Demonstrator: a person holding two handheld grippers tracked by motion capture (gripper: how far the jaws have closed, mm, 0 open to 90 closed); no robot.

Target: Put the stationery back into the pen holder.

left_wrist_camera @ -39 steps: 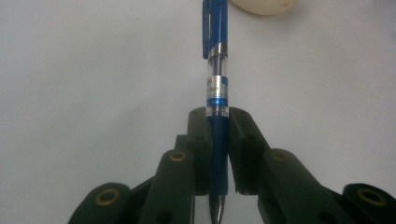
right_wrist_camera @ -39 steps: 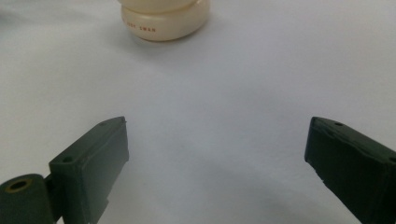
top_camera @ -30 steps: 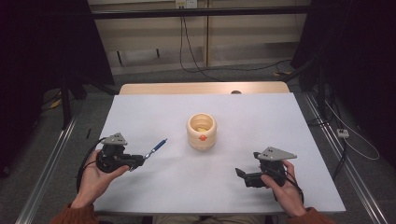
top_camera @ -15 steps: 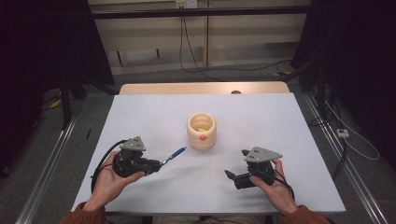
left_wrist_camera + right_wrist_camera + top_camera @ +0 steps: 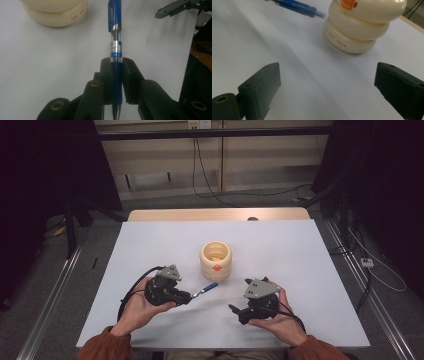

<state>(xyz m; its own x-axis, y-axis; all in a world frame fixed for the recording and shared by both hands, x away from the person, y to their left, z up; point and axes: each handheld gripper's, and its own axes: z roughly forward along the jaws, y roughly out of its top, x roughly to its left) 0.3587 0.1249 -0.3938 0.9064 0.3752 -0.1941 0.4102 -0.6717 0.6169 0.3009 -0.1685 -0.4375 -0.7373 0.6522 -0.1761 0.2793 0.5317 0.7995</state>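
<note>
A blue pen [image 5: 115, 45] is clamped between the jaws of my left gripper [image 5: 116, 75], cap end pointing away toward the cream pot. From above, the pen [image 5: 206, 289] sticks out to the right of the left gripper [image 5: 187, 296], its tip just short of the round cream pen pot [image 5: 216, 260] with an orange beak. My right gripper [image 5: 235, 311] sits lower right of the pot, held in a hand, jaws wide apart and holding nothing. In the right gripper view the pot [image 5: 362, 25] stands ahead with the blurred pen [image 5: 297, 7] at upper left.
The white table [image 5: 300, 255] has a wooden strip [image 5: 215, 214] along its far edge. Dark curtains flank both sides, and cables run on the floor behind. A black cable [image 5: 131, 290] loops from the left gripper.
Both hands have moved inward toward the table's middle. The left gripper carried the pen rightward, close to the pot. The right gripper shifted left.
</note>
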